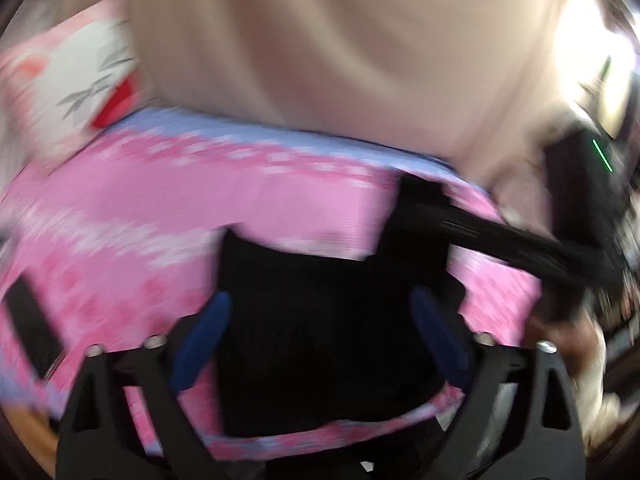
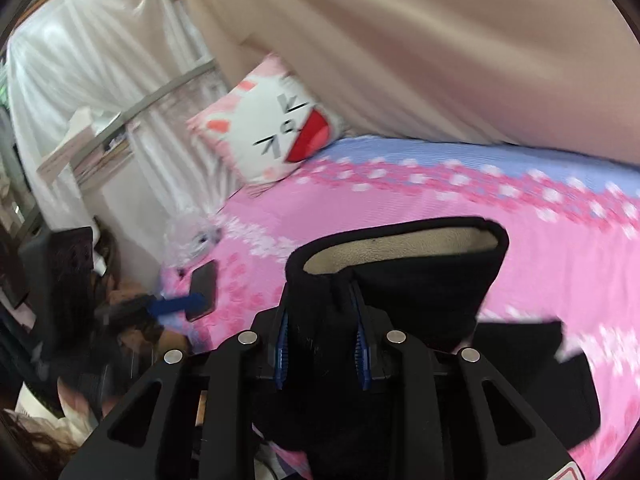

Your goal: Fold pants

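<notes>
The black pants (image 1: 320, 320) with a beige fleece lining lie on a pink flowered bed sheet (image 1: 140, 208). In the left wrist view, which is blurred by motion, my left gripper (image 1: 320, 320) stands open over the black cloth, its blue fingers (image 1: 204, 340) wide apart. My right gripper (image 2: 322, 320) is shut on a fold of the pants (image 2: 420, 280) and lifts it, so the beige lining shows in the raised opening. The right gripper also shows as a black streak in the left wrist view (image 1: 500, 240). The left gripper shows far left in the right wrist view (image 2: 176, 304).
A pink and white cat pillow (image 2: 272, 132) lies at the head of the bed. A beige curtain (image 2: 400, 40) hangs behind the bed. A dark phone (image 2: 202, 290) lies near the bed's left edge. White curtains and shelves (image 2: 88, 144) stand at the left.
</notes>
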